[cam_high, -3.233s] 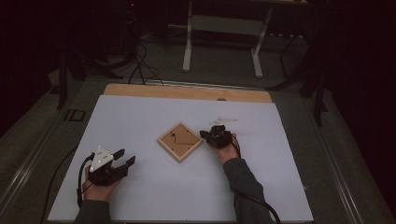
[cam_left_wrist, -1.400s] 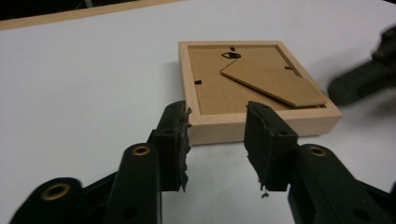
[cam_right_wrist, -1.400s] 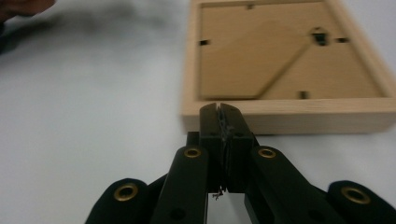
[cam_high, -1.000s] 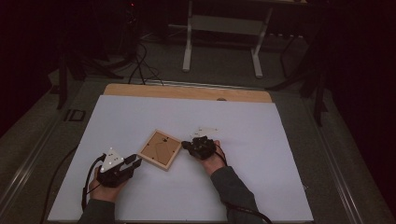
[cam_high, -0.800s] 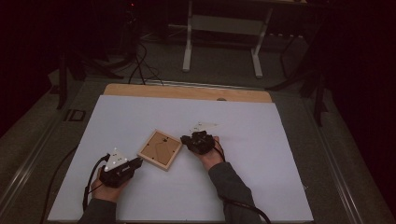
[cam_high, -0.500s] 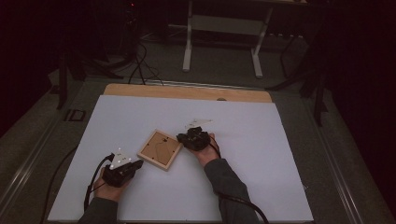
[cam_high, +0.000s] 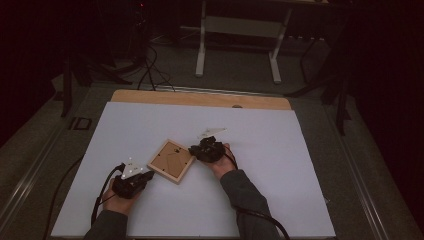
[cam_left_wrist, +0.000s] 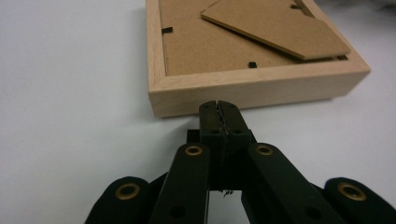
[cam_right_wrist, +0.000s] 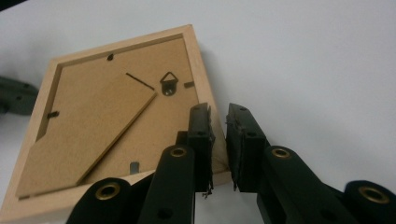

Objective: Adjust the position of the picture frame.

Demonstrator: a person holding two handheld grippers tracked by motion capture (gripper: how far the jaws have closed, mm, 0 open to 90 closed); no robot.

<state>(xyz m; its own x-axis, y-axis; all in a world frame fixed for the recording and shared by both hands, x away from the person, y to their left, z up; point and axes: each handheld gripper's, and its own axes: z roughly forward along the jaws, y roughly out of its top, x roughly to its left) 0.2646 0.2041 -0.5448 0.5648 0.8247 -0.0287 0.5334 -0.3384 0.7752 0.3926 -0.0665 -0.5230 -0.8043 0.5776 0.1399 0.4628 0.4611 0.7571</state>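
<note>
Since three seconds back, picture frame [cam_high: 171,161] slid lower left of desk [cam_high: 300,150]. My left tongs [cam_left_wrist: 219,106] clenched empty against frame edge; right tongs [cam_right_wrist: 219,114] straddle frame rim, slightly parted, not yet clamped.

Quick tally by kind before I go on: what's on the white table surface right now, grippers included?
Square light wooden picture frame, lying back side up: 1
Black two-jaw grippers: 2, the left gripper with jaws together at the frame's edge, the right gripper with jaws slightly apart astride its rim
White table surface: 1
Total: 4
</note>
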